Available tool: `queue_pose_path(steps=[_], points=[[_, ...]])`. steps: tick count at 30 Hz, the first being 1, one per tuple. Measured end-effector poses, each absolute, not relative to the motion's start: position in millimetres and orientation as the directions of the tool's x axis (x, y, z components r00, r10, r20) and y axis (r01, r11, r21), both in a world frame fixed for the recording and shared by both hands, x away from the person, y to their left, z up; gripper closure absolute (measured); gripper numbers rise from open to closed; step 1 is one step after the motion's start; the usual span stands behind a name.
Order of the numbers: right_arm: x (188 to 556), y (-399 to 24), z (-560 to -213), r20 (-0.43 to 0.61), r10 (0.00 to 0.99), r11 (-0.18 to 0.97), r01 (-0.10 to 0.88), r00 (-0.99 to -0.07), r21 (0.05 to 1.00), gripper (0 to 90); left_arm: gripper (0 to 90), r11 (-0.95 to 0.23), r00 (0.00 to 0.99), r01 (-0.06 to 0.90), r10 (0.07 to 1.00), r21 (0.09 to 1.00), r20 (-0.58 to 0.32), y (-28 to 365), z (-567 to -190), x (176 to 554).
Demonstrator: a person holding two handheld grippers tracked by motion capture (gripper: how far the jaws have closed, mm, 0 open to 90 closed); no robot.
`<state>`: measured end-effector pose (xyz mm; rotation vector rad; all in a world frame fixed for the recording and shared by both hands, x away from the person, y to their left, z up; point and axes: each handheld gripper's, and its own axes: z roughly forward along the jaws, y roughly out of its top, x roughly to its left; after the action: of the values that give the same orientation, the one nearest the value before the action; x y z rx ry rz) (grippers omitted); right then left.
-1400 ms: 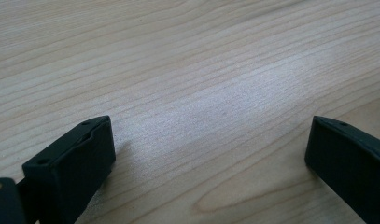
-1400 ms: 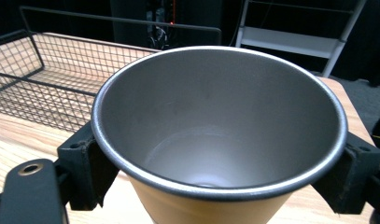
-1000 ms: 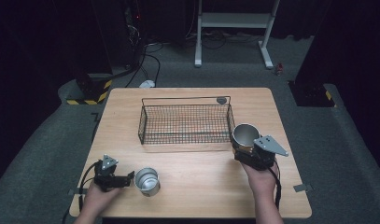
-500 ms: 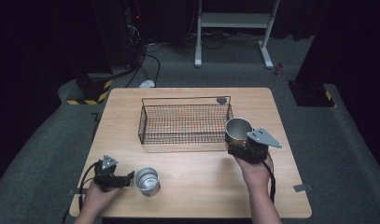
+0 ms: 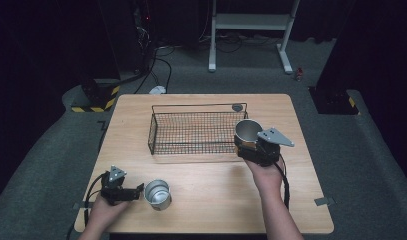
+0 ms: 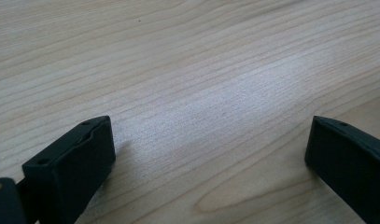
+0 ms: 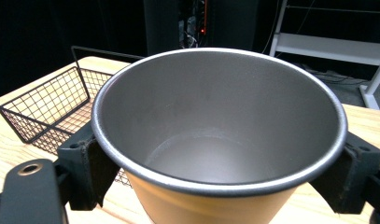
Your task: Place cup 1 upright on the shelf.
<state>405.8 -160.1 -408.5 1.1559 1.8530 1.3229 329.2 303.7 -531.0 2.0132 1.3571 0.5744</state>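
My right gripper (image 5: pixel 247 141) is shut on a steel cup (image 5: pixel 247 131) and holds it upright in the air at the right end of the black wire basket (image 5: pixel 198 131). In the right gripper view the cup (image 7: pixel 220 140) sits between both jaws, mouth up and empty, with the basket (image 7: pixel 47 112) behind it at the left. A second steel cup (image 5: pixel 157 194) stands on the table near the front left. My left gripper (image 5: pixel 139 190) rests on the table just left of that cup, its jaws open over bare wood (image 6: pixel 201 121).
The wooden table (image 5: pixel 206 210) has bare room in the middle and front right. A small round grey disc (image 5: pixel 237 107) lies behind the basket's far right corner. Dark floor, cables and a white stand (image 5: pixel 251 30) lie beyond the table.
My right gripper has lifted the steel cup and carried it left and away from me, toward the basket's right end. The left gripper and the front cup have stayed put.
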Motion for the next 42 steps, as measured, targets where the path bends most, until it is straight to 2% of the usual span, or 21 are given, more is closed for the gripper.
queue_pose_path(steps=[23, 42], points=[[454, -116, -398, 0.003, 0.871, 0.177, 0.32, -0.492, 0.931, 13.8, 1.9, -0.265, 0.374, 0.649, 0.927, 0.713, 0.004, 304, -531, 330], [494, -89, -404, -0.008, 0.88, 0.203, 0.36, -0.475, 0.911, 13.8, 1.9, -0.268, 0.375, 0.648, 0.927, 0.713, 0.007, 304, -531, 330]])
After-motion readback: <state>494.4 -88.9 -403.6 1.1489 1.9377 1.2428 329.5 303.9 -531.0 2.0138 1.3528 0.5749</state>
